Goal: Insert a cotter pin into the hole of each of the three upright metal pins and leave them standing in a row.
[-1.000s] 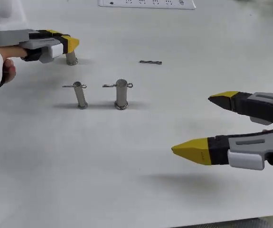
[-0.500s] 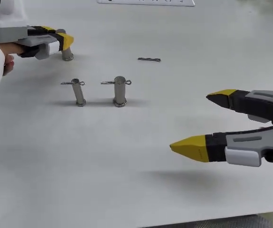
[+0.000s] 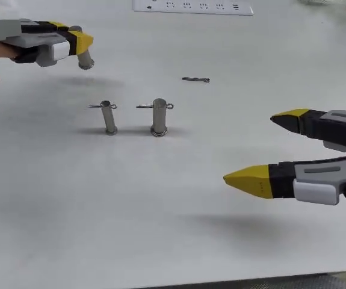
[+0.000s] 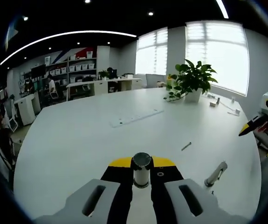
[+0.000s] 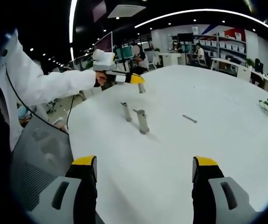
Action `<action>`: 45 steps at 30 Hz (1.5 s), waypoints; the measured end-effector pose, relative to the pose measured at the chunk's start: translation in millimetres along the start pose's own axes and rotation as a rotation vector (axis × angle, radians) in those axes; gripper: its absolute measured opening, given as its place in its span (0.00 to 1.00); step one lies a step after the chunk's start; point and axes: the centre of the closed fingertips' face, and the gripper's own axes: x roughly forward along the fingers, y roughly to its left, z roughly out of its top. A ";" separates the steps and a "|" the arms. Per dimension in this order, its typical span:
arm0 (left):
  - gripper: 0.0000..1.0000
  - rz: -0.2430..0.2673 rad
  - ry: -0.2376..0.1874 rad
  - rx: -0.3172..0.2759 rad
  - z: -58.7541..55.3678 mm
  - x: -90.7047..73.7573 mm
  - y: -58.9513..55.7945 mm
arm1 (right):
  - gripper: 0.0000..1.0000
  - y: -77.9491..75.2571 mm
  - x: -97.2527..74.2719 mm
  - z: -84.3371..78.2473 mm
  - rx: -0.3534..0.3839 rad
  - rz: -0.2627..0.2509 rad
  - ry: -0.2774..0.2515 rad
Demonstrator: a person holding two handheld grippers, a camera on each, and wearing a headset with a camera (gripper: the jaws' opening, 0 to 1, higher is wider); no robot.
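The bench (image 3: 173, 229) is a broad white surface. At its far left in the head view, the left gripper (image 3: 82, 43) has its fingers (image 4: 164, 162) clamped on a metal pin (image 3: 85, 59). The left gripper view shows the yellow tips pressed against either side of that pin, with its round top facing the camera. In the head view the pin hangs tilted below the yellow tips. Whether its foot touches the bench cannot be told.

Nearer the middle, a slim pin (image 3: 108, 118) and a thick pin (image 3: 159, 118) stand upright side by side, near each other but not touching. A cotter pin (image 3: 94, 107) crosses the top of the slim pin, and another cotter pin (image 3: 144, 106) crosses the top of the thick pin, its loop on the right. A loose cotter pin (image 3: 195, 79) lies flat on the bench beyond and to the right of them, well apart from both grippers.

The right gripper (image 3: 249, 148) hovers over the right side of the bench, well apart from the pins, its fingers (image 5: 85, 163) spread wide with nothing between them. In the right gripper view a white sleeve (image 5: 45, 86) reaches out to the left gripper. A white power strip (image 3: 191, 6) lies at the far edge, and a potted plant (image 4: 189, 81) stands on the bench in the left gripper view.
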 end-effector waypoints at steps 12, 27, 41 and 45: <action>0.10 -0.145 -0.050 0.121 34.6 -25.3 -27.1 | 0.82 6.7 -5.0 4.6 -0.036 0.015 -0.015; 0.10 -0.284 -0.058 0.184 43.4 -38.0 -89.3 | 0.81 6.0 -15.8 -3.1 -0.043 0.005 -0.014; 0.10 -0.363 0.040 0.212 3.8 -27.1 -144.4 | 0.81 9.4 -18.9 -5.2 -0.035 0.014 -0.021; 0.10 -0.385 0.052 0.208 -6.6 -25.3 -156.7 | 0.81 6.2 -18.6 -6.0 -0.031 0.015 -0.021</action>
